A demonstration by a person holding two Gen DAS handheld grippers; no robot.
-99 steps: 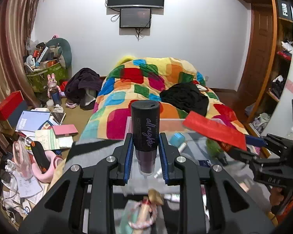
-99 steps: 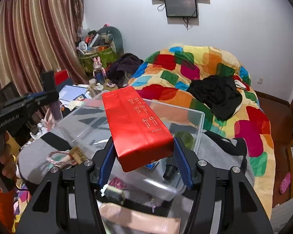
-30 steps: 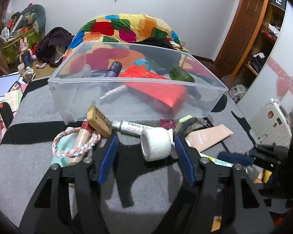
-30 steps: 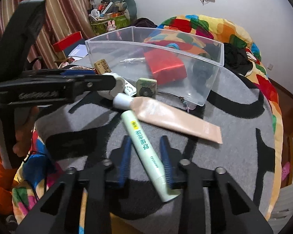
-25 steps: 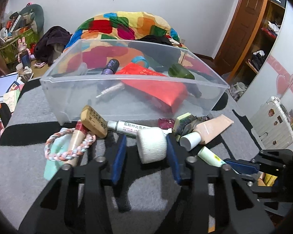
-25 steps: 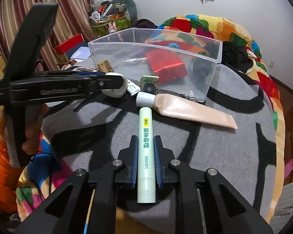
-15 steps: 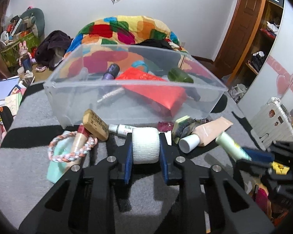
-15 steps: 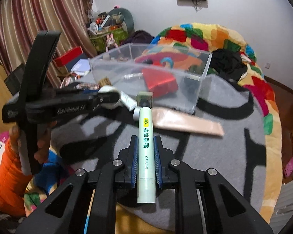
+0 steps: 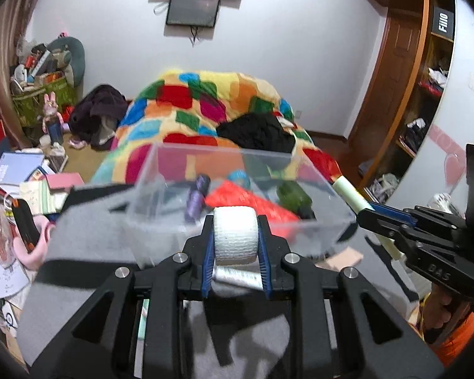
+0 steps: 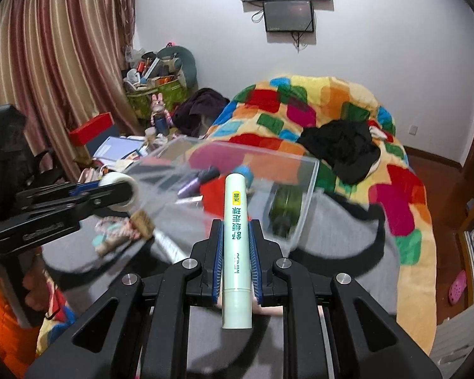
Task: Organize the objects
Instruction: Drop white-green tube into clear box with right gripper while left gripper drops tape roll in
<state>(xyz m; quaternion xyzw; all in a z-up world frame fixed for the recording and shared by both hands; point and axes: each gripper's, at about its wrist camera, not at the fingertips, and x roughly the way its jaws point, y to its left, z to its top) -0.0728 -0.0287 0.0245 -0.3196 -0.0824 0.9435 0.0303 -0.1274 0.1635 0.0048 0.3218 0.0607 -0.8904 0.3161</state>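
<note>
My left gripper (image 9: 235, 221) is shut on a white bandage roll (image 9: 235, 236) and holds it above the grey surface, just before the clear plastic bin (image 9: 161, 164). My right gripper (image 10: 235, 225) is shut on a pale green tube (image 10: 236, 230), lifted near the bin (image 10: 312, 173). The bin holds a red packet (image 9: 252, 202), a purple bottle (image 9: 196, 199) and a dark green item (image 9: 292, 194). The right gripper with the tube (image 9: 350, 197) shows at the right of the left wrist view; the left gripper with the roll (image 10: 121, 191) shows at the left of the right wrist view.
A white tube (image 9: 235, 276), a beige tube (image 9: 343, 257), a braided ring (image 10: 117, 225) and a cork-like block (image 10: 142, 221) lie on the grey cloth before the bin. A bed with a colourful quilt (image 9: 205, 101) is behind. Clutter covers the floor at left (image 9: 19, 170).
Both grippers closed on their items, the left on the roll and the right on the green tube, then lifted them off the cloth toward the bin.
</note>
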